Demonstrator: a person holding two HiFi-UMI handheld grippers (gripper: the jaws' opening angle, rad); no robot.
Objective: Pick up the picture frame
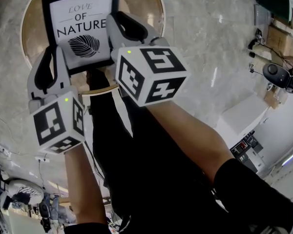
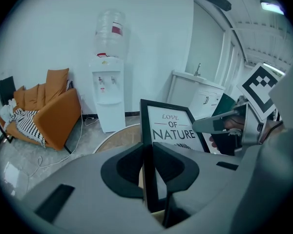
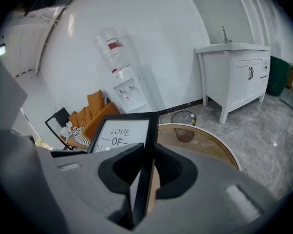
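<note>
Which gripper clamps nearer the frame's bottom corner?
The left gripper, low on the left edge of the black rectangular picture frame; the right gripper clamps midway.

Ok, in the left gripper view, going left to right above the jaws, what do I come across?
orange sofa → water dispenser → picture frame → marker cube

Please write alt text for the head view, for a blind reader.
A black picture frame reading LOVE OF NATURE is clamped by the left gripper on its left edge and the right gripper on its right edge. A round wooden table lies below it.
</note>
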